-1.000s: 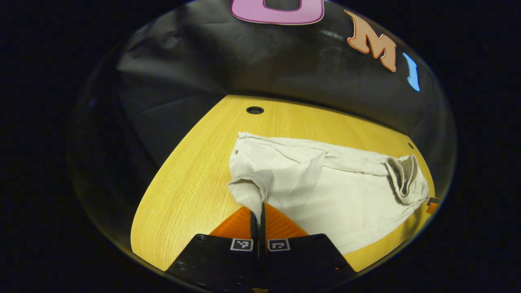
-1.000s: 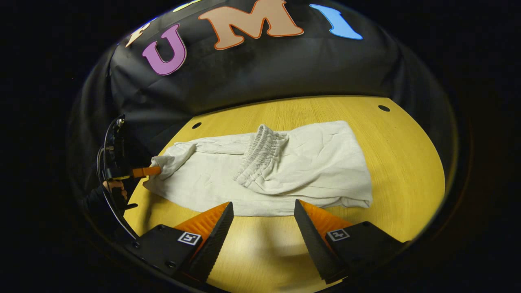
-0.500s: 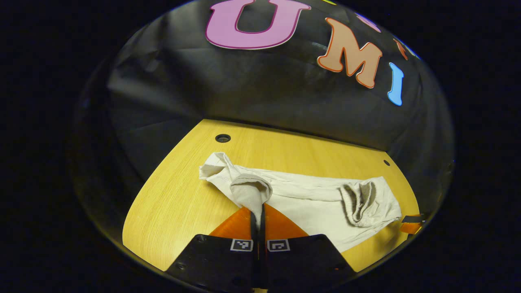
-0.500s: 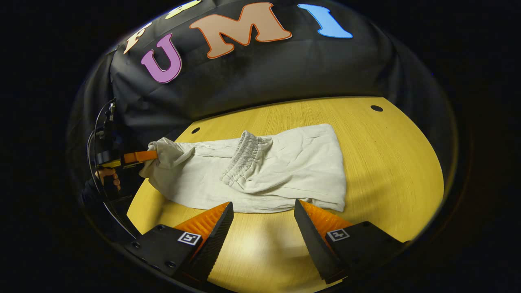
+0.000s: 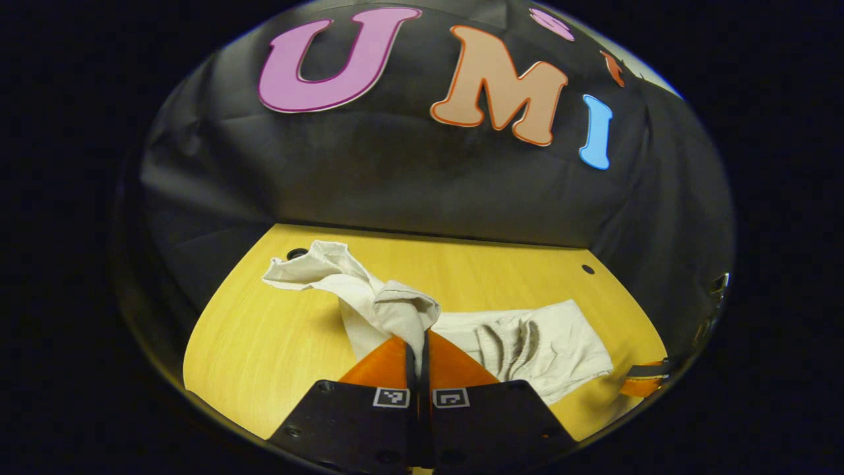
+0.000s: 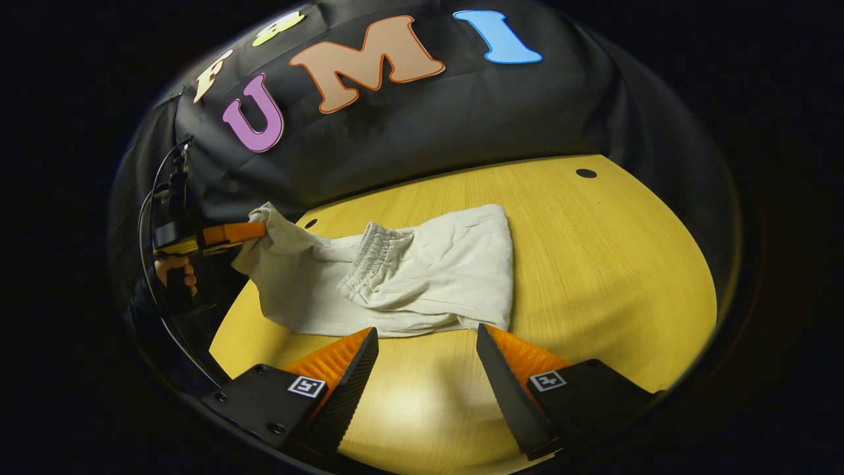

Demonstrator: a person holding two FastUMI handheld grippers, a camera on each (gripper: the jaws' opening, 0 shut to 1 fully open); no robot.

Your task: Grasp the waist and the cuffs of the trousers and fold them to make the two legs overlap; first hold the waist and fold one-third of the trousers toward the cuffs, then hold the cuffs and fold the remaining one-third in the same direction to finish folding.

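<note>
Last fold under way: cuffs lifted, not yet laid over.

Nearest, the right tool (image 6: 427,356) hangs with its fingers spread and empty, just short of the trousers (image 6: 422,277) on the bench (image 6: 593,264); their waist (image 6: 369,267) already lies folded over the middle. Farther off, the left tool (image 5: 418,349) is clamped on the cuffs (image 5: 395,310), raised off the bench; carrying them over the waist remains.

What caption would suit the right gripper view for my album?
Open right gripper waits above a wooden table while the left gripper lifts the cuff end of pale trousers.
</note>
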